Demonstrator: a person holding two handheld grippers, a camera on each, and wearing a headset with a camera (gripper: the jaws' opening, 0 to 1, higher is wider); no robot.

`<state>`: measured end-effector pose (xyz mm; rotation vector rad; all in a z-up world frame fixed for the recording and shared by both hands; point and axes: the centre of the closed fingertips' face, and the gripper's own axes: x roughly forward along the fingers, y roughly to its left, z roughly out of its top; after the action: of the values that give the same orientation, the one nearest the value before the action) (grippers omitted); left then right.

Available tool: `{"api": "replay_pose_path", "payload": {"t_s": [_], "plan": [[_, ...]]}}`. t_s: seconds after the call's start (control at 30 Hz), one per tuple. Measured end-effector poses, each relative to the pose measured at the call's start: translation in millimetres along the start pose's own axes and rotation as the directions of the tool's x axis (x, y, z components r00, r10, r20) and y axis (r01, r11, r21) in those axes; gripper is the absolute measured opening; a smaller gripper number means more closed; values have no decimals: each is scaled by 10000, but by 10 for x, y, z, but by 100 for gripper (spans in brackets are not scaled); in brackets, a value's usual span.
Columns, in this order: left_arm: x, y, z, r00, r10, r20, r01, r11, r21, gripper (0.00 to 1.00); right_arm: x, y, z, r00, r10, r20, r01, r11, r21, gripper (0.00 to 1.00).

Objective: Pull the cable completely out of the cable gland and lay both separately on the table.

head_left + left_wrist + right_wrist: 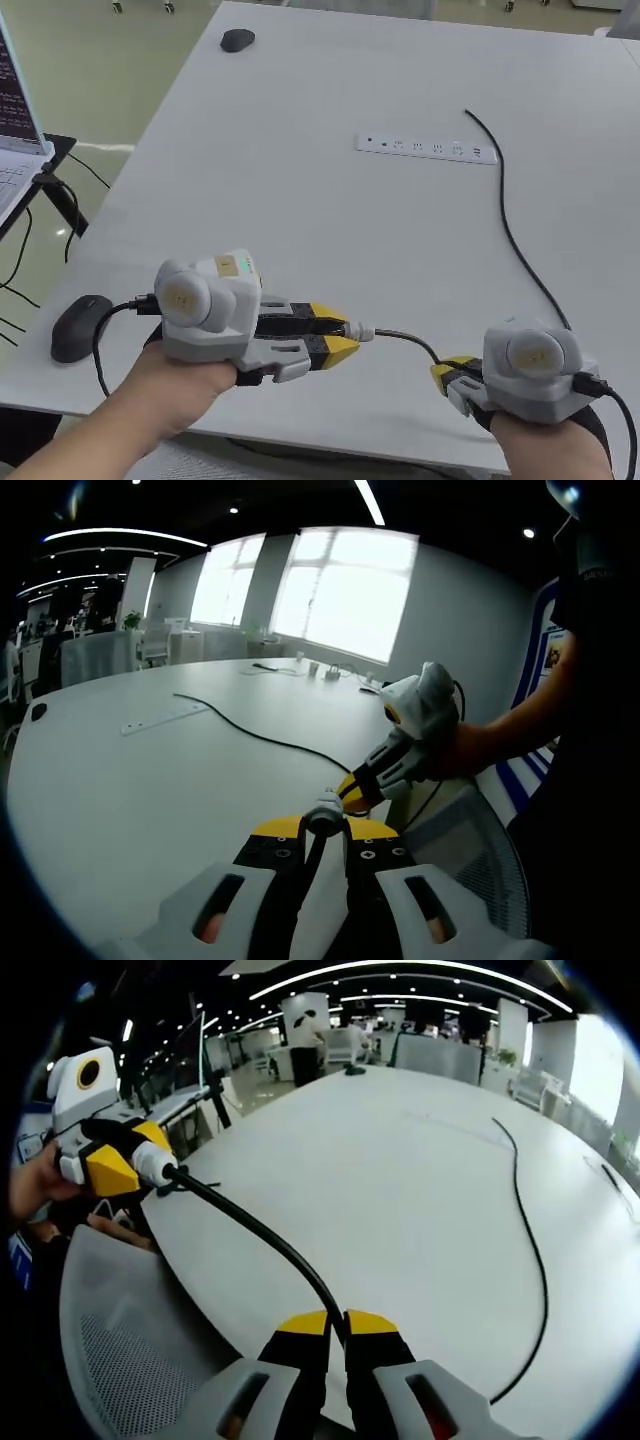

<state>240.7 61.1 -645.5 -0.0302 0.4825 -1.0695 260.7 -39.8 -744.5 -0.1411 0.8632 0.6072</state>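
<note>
The white multi-socket power strip [427, 148] lies flat on the pale grey table [300, 200]; both grippers are well nearer the person than the strip, over the table's near edge; the left gripper [345, 335] is nearer and to the left of the strip, its yellow-tipped jaws clamped on the small pale grey plastic cable gland [361, 331], which sticks out just past the tips; the thin black round cable [255, 1228] comes straight out of the gland's end, still seated in it, and sags in a shallow curve across to the right gripper [335, 1322], which is nearer than the strip's right end; the right jaws are closed together on the cable, yellow tips touching it on both sides; the two grippers are apart, joined by the cable alone; a long black power cord [512, 235] runs from beyond the strip's right end and curves toward the right gripper; a black computer mouse [237, 40] sits beyond the strip to its left.
</note>
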Motion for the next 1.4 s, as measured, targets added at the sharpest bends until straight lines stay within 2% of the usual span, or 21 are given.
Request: {"api": "replay_pose_path", "payload": {"t_s": [0.07, 0.2, 0.37, 0.6, 0.7, 0.87, 0.93, 0.97, 1.1, 1.17, 1.23, 1.33, 1.37, 1.4], "plan": [[8, -6, -14, 10000, 1, -23, 0, 10000, 3, 15, 19, 24, -19, 10000, 16, -4, -16, 10000, 45, 0], [-27, 28, -13, 9999, 105, 7, -105, 9999, -47, 15, -15, 42, 6, 9998, 13, 209, -6, 9994, -333, 0], [-70, 73, 2, 9998, 217, 50, -217, 9997, -66, 15, -53, 54, 48, 9989, 112, 451, -102, 9997, -237, 1], [-86, 110, 23, 9996, 282, 75, -282, 9996, -33, 15, -123, 68, 108, 9971, 91, 753, -38, 9976, -697, 2], [-91, 126, 10, 9996, 278, 50, -276, 9994, -224, 15, -146, 73, 110, 9967, 149, 797, -76, 9959, -900, 2], [-98, 129, 2, 9995, 309, 24, -309, 9994, -177, 15, -224, 91, 151, 9953, 305, 923, -208, 9943, -1043, 11], [-97, 131, -8, 9995, 328, -30, -328, 9994, -129, 15, -294, 172, 219, 9931, 547, 1039, -412, 9909, -1283, 18], [-98, 131, -9, 9995, 317, -34, -317, 9994, -151, 15, -328, 219, 277, 9905, 688, 1189, -493, 9859, -1597, 19], [-99, 134, -11, 9995, 299, -48, -299, 9995, -127, 15, -446, 462, 544, 9833, 1042, 1493, -509, 9448, -3237, 20], [-94, 128, -14, 9996, 269, -60, -270, 9996, -116, 15, -448, 579, 644, 9801, 1247, 1543, -607, 9288, -3655, 19], [-89, 126, -20, 9997, 244, -100, -245, 9997, -95, 15, -437, 713, 772, 9769, 1398, 1619, -575, 9005, -4311, 19], [-82, 122, -15, 9997, 219, -85, -220, 9998, -34, 15, -359, 823, 850, 9804, 1327, 1455, -337, 8410, -5400, 17], [-79, 120, -13, 9998, 200, -90, -201, 9998, -39, 15, -332, 838, 845, 9816, 1323, 1379, -346, 8327, -5526, 16], [-78, 118, -12, 9998, 197, -94, -197, 9998, -29, 15, -307, 855, 838, 9825, 1331, 1303, -387, 8303, -5560, 15]]}}
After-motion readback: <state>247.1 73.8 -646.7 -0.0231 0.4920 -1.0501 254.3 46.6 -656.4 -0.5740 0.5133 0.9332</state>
